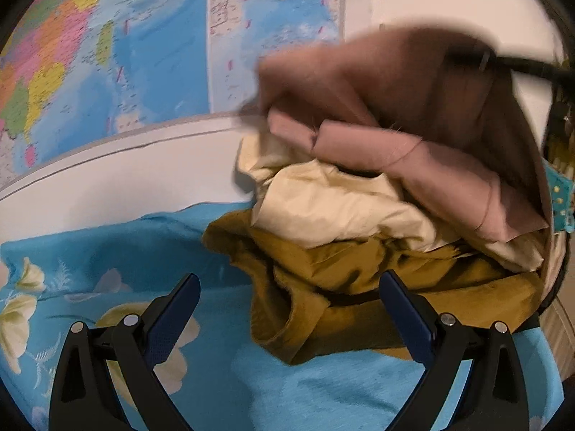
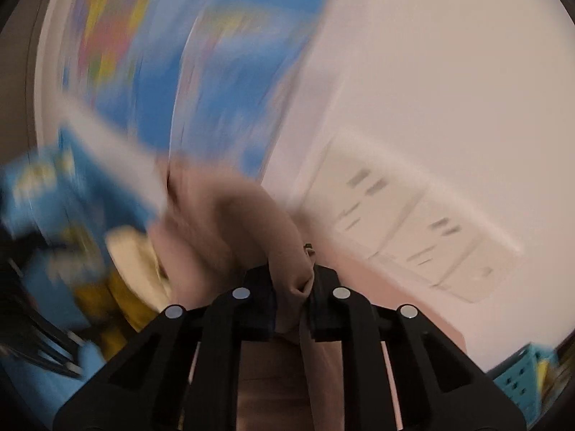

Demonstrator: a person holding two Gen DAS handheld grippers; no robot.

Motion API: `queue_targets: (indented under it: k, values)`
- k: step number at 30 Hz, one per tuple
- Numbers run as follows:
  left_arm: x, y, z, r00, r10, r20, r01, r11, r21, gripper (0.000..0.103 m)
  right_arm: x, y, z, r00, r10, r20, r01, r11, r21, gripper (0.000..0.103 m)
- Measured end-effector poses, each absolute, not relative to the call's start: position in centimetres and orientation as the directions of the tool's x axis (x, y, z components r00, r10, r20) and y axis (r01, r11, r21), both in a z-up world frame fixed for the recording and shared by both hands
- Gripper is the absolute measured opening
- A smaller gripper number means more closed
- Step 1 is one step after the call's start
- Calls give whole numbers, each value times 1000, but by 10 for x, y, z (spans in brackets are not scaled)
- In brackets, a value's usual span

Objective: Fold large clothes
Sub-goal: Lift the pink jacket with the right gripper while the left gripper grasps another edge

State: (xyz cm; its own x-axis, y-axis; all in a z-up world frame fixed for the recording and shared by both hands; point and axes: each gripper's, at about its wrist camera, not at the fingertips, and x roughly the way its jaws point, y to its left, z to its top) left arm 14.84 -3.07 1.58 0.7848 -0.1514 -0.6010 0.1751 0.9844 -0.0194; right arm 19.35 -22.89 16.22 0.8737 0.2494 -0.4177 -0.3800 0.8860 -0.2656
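Note:
A pile of clothes lies on the blue floral sheet: a mustard garment at the bottom, a cream one over it, and a dusty pink garment on top, partly lifted and blurred. My left gripper stands open just in front of the mustard garment, with nothing between its fingers. In the blurred right wrist view my right gripper is shut on a bunched fold of the pink garment, which hangs up off the pile. The right gripper shows as a dark blurred bar at the upper right.
A coloured map hangs on the white wall behind the bed. A teal perforated basket sits at the right. A white wall panel with sockets shows in the right wrist view.

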Motion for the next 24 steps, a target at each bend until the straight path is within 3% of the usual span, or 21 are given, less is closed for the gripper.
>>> queue_targets:
  k: [6,12,16,17,18,19,21,24]
  values:
    - [146,-51,37,772,-374,-513,372,922,-113,96,142,-278,254,944,198,-263,-261,937,-231,12]
    - [144,-91,36,688,-566,-454,529,819,-220,96,111,-306,280,956,190,-223,-234,954,-187,12]
    - [156,-126,27,664,-584,-468,559,802,-208,95,88,-316,285,959,190,-210,-229,956,-182,12]
    - [160,-136,23,667,-574,-476,565,805,-180,75,83,-317,287,960,186,-210,-225,958,-178,12]
    - [163,-142,21,661,-570,-489,568,805,-170,34,77,-321,290,960,182,-211,-220,960,-172,12]
    - [171,-147,19,631,-573,-523,573,799,-184,19,69,-326,294,962,179,-207,-215,962,-166,12]
    - [177,-139,31,613,-604,-509,566,786,-250,11,51,-333,302,970,157,-186,-189,968,-166,12]
    - [160,-111,91,665,-642,-381,587,765,-264,9,7,-348,330,977,180,-116,-193,974,-118,12]
